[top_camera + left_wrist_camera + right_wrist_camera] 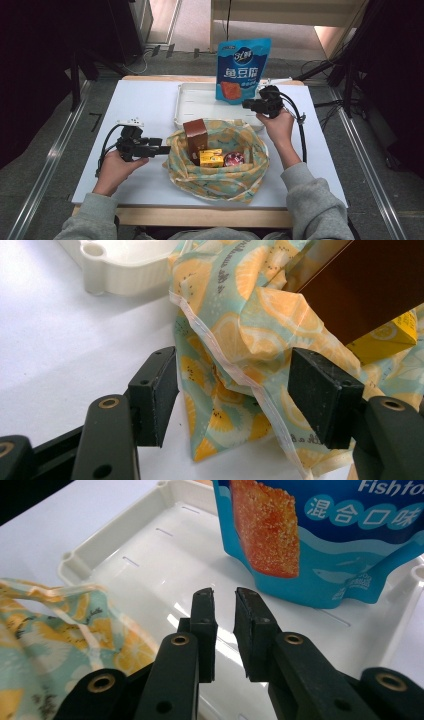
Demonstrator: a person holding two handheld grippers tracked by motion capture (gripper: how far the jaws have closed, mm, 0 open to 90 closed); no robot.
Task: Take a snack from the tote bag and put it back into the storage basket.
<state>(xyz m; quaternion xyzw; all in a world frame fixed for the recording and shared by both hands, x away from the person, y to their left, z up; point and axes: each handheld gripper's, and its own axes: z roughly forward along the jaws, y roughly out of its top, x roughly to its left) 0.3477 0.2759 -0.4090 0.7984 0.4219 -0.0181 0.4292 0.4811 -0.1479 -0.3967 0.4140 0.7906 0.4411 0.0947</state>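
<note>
The lemon-print cloth bag (217, 162) sits nearest on the table — the left gripper (232, 397), jaws spread wide, straddles its edge. Behind the bag, the right gripper (225, 625) hovers nearly closed, empty, over the white tray (192, 102), where the blue pouch (242, 70) stands.

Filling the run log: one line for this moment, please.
left claw: open, straddling lemon-print cloth bag rim | right claw: nearly closed, empty, over white tray | blue pouch: upright in tray
</note>
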